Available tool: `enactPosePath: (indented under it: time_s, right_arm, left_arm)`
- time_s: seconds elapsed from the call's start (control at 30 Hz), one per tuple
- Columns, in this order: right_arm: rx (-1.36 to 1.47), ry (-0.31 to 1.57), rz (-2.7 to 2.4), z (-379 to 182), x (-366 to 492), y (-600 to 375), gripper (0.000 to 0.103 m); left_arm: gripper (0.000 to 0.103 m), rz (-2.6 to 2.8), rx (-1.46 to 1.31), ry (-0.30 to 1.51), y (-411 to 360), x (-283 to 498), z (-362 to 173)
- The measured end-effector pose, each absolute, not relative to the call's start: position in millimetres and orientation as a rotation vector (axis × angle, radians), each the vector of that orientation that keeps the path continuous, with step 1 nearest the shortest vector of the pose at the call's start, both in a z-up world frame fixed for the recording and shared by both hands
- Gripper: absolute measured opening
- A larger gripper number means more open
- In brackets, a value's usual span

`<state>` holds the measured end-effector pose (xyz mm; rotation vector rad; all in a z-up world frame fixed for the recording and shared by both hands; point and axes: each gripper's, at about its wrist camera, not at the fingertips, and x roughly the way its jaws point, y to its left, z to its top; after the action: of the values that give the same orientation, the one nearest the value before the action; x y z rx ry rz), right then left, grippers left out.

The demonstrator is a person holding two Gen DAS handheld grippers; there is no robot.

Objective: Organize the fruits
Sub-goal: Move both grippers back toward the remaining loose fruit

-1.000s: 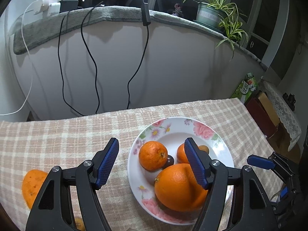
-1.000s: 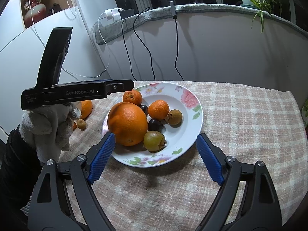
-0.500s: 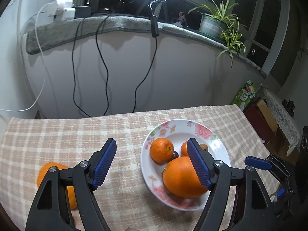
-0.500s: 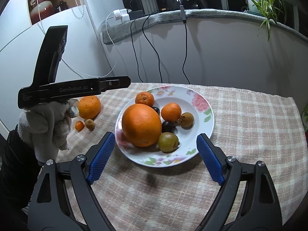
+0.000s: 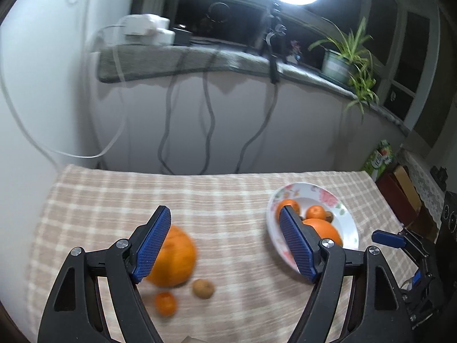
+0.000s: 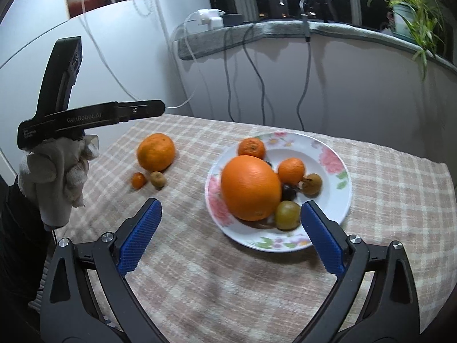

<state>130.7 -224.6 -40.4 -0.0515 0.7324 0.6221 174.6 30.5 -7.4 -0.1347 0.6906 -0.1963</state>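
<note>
**A:** Start at your left. What is your left gripper (image 5: 224, 243) doing?

**B:** Its jaws stand apart with nothing pressed between them, and they have just been opening a little wider. In your left wrist view the left pad (image 5: 152, 244) overlaps the loose orange (image 5: 174, 260) in the picture; whether it touches the fruit you cannot tell, as that view is blurred. Your gloved hand (image 6: 54, 177) holds that gripper above the left edge of the checked tablecloth (image 6: 385, 185).

**A:** And the fruit still off the plate?

**B:** Three pieces lie together on the cloth, well left of the plate: the loose orange, and just in front of it a tiny orange fruit (image 6: 138, 180) and a small brown fruit (image 6: 158, 179), side by side.

**A:** Moving right, the plate?

**B:** The floral plate (image 6: 331, 157) sits on the cloth right of centre. In it you have a big orange (image 6: 250, 187) at the left, a mandarin (image 6: 251, 147) behind it at the rim, a second mandarin (image 6: 291, 170) to its right, a dark fruit (image 6: 288, 192) in the middle, a brown fruit (image 6: 312, 183) right of that, and a greenish fruit (image 6: 287, 215) at the front.

**A:** And your right gripper (image 6: 228, 238)?

**B:** Empty, jaws wide apart and just now opening further. It hovers before the plate, its right pad (image 6: 321, 237) over the plate's front rim.
</note>
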Motion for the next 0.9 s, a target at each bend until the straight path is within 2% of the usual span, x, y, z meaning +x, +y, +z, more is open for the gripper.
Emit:
enactPosePath:
  time_s: [0.53, 0.6, 0.67, 0.73, 0.87, 0.9]
  right_arm:
    - [-0.131, 0.704, 0.757, -43, 123, -163, 0.099]
    - [-0.117, 0.721, 0.777, -45, 126, -157, 0.099]
    - [-0.103, 0.738, 0.798, -48, 130, -149, 0.096]
    - [-0.095, 0.76, 0.819, -51, 133, -140, 0.086]
    - [-0.083, 0.8, 0.849, -60, 140, -123, 0.077]
    - [-0.085, 0.812, 0.855, -63, 142, -117, 0.07]
  left_arm:
    - [0.077, -0.104, -0.187, 0.735, 90, 125, -41]
    - [0.069, -0.105, -0.206, 0.747, 94, 121, -48]
    - [0.063, -0.114, -0.222, 0.763, 97, 119, -56]
    - [0.061, -0.126, -0.226, 0.779, 96, 118, -63]
    - [0.048, -0.152, -0.223, 0.81, 90, 117, -76]
    - [0.047, -0.156, -0.223, 0.815, 89, 117, -78]
